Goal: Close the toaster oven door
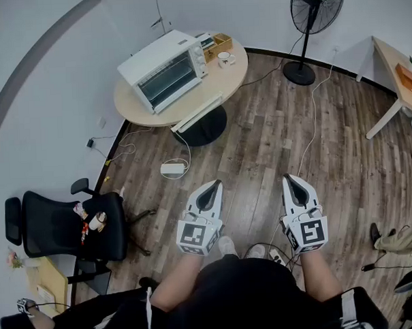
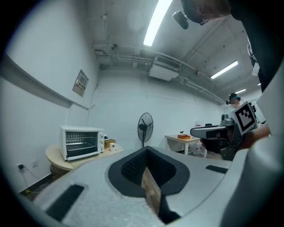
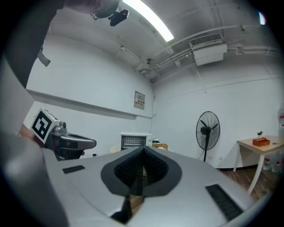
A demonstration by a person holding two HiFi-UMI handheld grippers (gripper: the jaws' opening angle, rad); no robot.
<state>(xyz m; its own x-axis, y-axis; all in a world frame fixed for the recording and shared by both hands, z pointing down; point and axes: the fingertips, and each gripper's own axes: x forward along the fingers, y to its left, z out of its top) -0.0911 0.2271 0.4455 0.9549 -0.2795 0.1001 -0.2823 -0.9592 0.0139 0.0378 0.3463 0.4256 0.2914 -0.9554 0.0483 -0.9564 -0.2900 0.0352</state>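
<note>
A white toaster oven stands on a round beige table far ahead at the upper left. Its glass door lies flat against the front and looks closed. The oven is also small and distant in the left gripper view and the right gripper view. My left gripper and right gripper are held side by side over the wooden floor, well short of the table. Both point forward and level. The left gripper and the right gripper are each shut with nothing between the jaws.
A wooden box, a mug and a long white flat item share the round table. A pedestal fan stands behind it. A black office chair is at the left, a wooden desk at the right. A white adapter and cables lie on the floor.
</note>
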